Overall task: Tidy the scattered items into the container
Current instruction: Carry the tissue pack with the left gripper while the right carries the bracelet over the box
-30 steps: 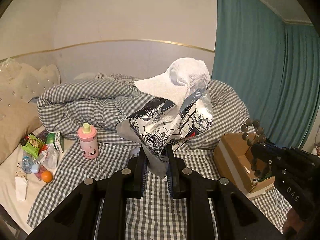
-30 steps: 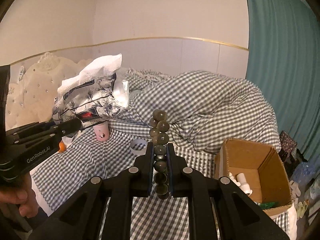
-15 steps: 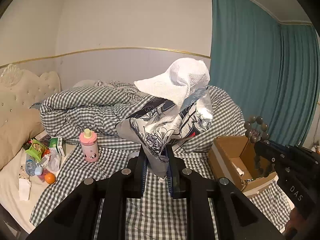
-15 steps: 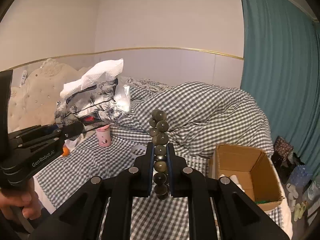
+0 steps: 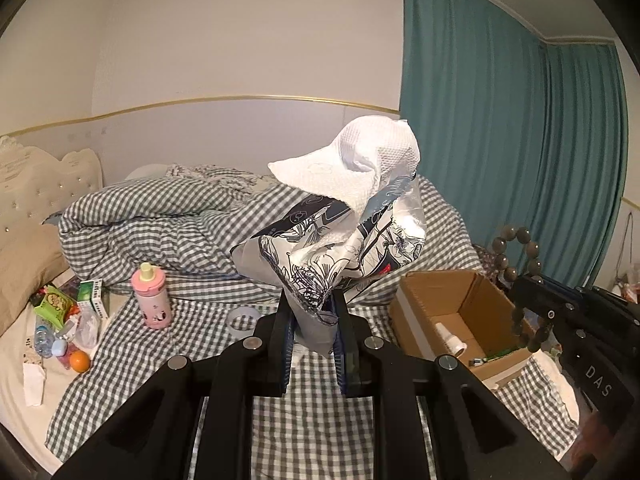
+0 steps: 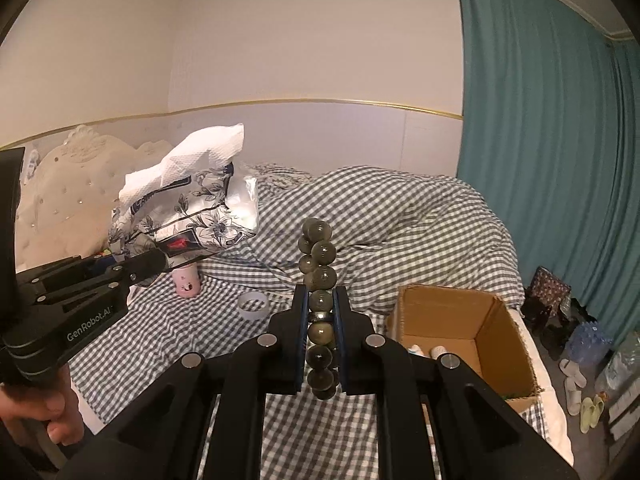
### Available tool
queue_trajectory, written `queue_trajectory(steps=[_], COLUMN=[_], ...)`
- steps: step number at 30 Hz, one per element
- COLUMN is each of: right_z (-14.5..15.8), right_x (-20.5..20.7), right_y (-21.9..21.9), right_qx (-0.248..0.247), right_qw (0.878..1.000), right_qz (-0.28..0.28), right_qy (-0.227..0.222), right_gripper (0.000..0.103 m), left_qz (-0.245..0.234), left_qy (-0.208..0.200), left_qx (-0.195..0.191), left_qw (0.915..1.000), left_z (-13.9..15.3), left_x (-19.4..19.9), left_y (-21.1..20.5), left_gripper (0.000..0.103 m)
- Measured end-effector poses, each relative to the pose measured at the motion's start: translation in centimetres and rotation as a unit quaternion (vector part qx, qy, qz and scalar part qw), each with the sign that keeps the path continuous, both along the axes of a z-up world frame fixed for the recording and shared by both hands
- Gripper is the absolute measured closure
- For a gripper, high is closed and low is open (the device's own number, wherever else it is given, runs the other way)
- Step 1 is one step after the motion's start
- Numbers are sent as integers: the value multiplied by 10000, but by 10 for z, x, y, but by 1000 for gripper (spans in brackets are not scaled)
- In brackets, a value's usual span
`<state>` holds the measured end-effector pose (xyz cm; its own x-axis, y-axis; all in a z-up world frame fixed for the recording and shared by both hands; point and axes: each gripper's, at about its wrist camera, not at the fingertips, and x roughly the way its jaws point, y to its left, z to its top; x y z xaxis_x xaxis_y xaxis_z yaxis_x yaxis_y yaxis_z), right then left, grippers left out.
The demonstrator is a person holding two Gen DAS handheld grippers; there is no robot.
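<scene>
Gingham bedding (image 5: 320, 420) covers the bed across the lower frame. Cardboard box (image 6: 460, 320), the container, sits at lower right on the bed, open-topped, a few items inside. Left gripper (image 5: 312, 332) has its fingers clamped on a floral tissue pack (image 5: 340, 248), held clear above the bed at frame centre. Right gripper (image 6: 320, 320) has its fingers closed on a bead bracelet (image 6: 318, 256), standing upright between them. Recommended: bring each load fully over the box opening before release; the pack is bulky, so lower it below the rim first.
</scene>
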<state>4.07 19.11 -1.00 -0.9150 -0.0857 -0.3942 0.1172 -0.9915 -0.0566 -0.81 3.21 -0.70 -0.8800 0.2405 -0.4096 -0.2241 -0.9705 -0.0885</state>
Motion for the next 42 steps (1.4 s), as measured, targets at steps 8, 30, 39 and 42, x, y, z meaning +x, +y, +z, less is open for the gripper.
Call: queue_trajectory(steps=[8,30,39,42], right_z=[7,19,11,6], right_x=[11,34,17,10], right_y=[31,140,173,183], right_qx=[47,-8,-88,-136], right_qw=[9994,9924,9895,9889], right_qz=[-336,-1225,-1440,-1481], right_qy=[39,98,10,-62], right_gripper=[92,92,92,92], left_qz=[-200,-1003,-1171,-1217], left_qy=[7,-54,-196,-295], left_qx=[35,-71,-171,-240], left_qw=[9998,9949,9928,9918], left_z=[1,-1,-15,-22], left_x=[-4,-19,-40,-48], left_y=[39,160,199,209], left_gripper=[86,86,86,86])
